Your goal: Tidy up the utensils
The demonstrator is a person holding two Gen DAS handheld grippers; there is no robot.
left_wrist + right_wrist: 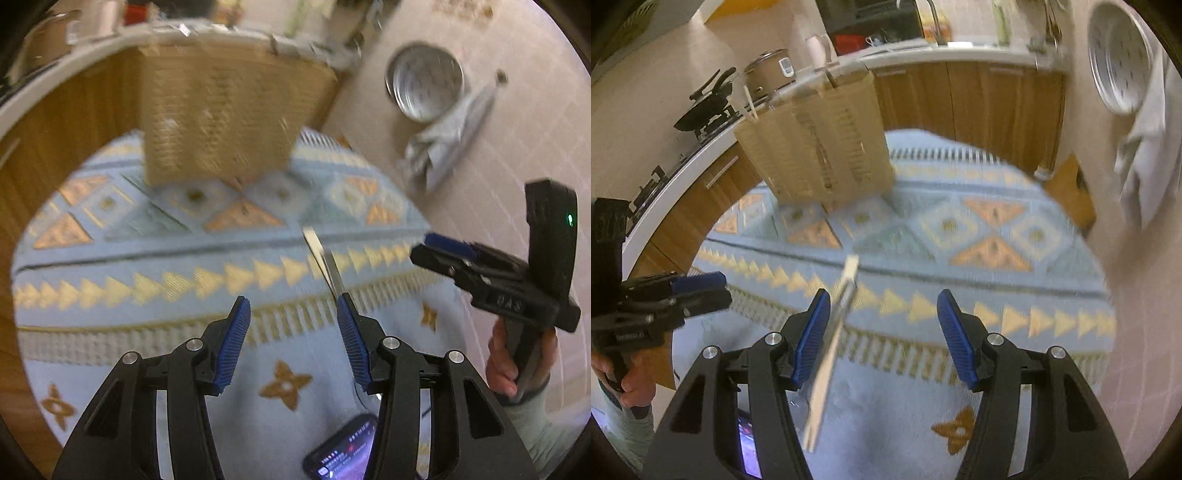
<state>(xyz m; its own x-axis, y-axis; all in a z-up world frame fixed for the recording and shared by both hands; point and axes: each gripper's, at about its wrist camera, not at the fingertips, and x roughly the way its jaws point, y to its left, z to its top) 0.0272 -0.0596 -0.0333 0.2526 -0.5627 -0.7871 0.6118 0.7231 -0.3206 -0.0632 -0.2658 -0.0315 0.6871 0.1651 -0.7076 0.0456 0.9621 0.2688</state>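
Utensils remain unsorted: your left gripper [293,332] and right gripper [882,332] hang with jaws parted, empty, one flat utensil [831,350] lying short of the slatted holder [816,147].

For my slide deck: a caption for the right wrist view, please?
Open right gripper above a patterned blue tablecloth, a flat metal utensil by its finger, wicker basket behind.
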